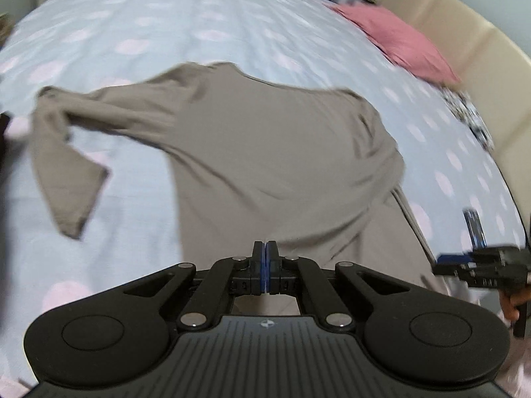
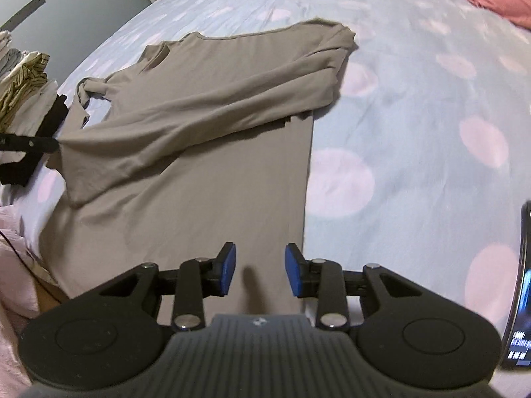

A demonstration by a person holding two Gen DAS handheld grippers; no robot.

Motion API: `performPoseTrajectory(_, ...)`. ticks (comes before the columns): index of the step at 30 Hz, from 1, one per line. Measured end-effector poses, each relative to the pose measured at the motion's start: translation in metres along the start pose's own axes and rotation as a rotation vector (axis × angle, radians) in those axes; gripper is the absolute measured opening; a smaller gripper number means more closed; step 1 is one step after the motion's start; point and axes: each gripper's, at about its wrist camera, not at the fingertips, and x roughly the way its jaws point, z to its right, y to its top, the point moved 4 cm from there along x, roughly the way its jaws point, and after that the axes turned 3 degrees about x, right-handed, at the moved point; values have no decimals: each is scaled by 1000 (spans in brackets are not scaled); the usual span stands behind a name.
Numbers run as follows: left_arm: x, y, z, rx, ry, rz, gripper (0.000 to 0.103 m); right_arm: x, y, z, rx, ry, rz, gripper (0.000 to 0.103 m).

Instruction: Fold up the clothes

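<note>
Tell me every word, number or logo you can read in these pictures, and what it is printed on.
No text can be read anywhere.
Left gripper body: a small round emblem, no letters.
Right gripper body: the same emblem, no letters.
Phone screen at the right edge: pale lines of text, too blurred to read.
Taupe shirt, dotted bedsheet, pink pillow: no print or label visible.

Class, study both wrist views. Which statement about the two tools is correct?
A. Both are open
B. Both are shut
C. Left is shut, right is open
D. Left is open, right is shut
C: the left tool has its blue pads pressed together, while the right tool shows a wide gap over the taupe shirt.
</note>
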Motion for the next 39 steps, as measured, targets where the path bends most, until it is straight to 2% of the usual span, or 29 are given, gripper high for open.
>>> performPoseTrajectory(9,-13,16,-66,-214,97,93,0,23,38,-5,-103,-120,69,42)
performPoseTrajectory(14,-3,18,-83,-221,141,76,0,34,66,-4,-115,-161,108,42)
performPoseTrajectory(20,12,20,-79,-126,205,47,1,48,96,-8,-165,-197,144,39)
performPoseTrajectory(23,12,20,-79,-71,270,58,11,53,107,-11,-167,-192,143,39)
performPoseTrajectory(25,8,18,-75,-19,296,81,13,56,112,-14,-176,-200,139,39)
performPoseTrajectory(28,3,11,-54,99,245,94,13,60,114,-17,-189,-206,125,39)
performPoseTrajectory(32,9,-7,-21,277,186,59,13,65,115,-17,-202,-210,115,39)
performPoseTrajectory(35,25,-23,-5,385,193,1,13,67,114,-17,-215,-208,112,39)
performPoseTrajectory(39,50,-34,3,480,233,-60,13,71,114,-18,-235,-225,104,38)
